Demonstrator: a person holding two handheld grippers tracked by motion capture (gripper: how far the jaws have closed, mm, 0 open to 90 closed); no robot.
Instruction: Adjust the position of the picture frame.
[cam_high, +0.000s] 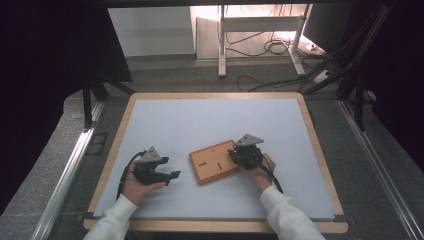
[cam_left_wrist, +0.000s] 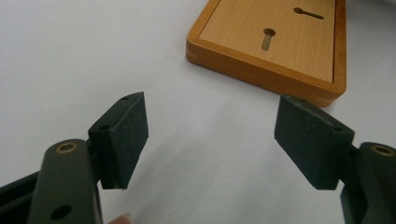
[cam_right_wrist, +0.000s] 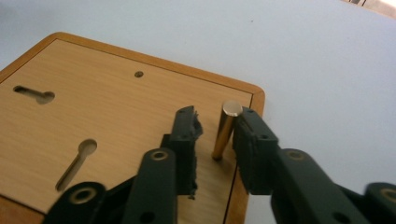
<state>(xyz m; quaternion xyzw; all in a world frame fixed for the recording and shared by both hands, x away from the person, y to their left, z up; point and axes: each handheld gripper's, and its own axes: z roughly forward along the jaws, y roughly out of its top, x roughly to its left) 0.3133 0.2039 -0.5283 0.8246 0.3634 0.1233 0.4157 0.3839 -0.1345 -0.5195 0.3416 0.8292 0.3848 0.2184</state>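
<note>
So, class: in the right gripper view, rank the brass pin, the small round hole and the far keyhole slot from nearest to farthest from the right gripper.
1. Brass pin, upright between the right gripper jaws, against one pad.
2. Small round hole, beyond the jaws, near the board's far edge.
3. Far keyhole slot, at the view's left.

Open mat all round, one obstacle at centre-right

The board (cam_high: 214, 163) is flanked by bare mat (cam_high: 210, 120); a peg (cam_right_wrist: 225, 130) stands near its corner, and a clear gap is left before the left gripper (cam_left_wrist: 210, 140).
</note>
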